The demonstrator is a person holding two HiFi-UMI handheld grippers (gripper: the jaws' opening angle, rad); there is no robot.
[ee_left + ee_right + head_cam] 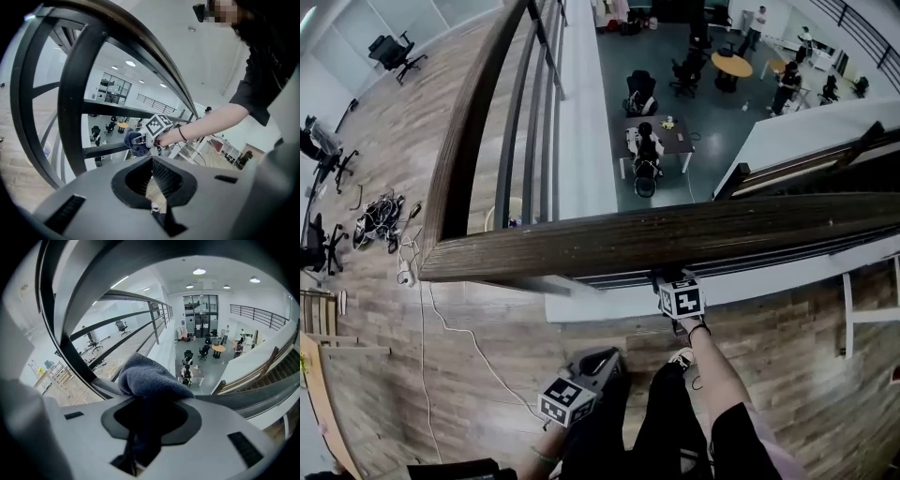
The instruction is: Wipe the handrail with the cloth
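The dark wooden handrail (pixel 675 234) runs across the head view and turns away at a corner on the left. My right gripper (pixel 680 292) sits against its near underside, fingertips hidden by the rail. It is shut on a blue-grey cloth (pixel 150 379), which bulges out of the right gripper (pixel 150 398). In the left gripper view, the cloth (pixel 136 143) is bunched under the handrail (pixel 140 49). My left gripper (pixel 598 364) hangs low beside the person's legs, away from the rail. The left gripper (pixel 152 161) is shut with nothing in it.
Dark metal balusters (pixel 546 122) stand below the rail's left run. Beyond the rail is a drop to a lower floor with a desk (pixel 661 141), chairs and people. A tangle of cables (pixel 382 220) lies on the wooden floor at left. The person's legs (pixel 675 422) fill the bottom middle.
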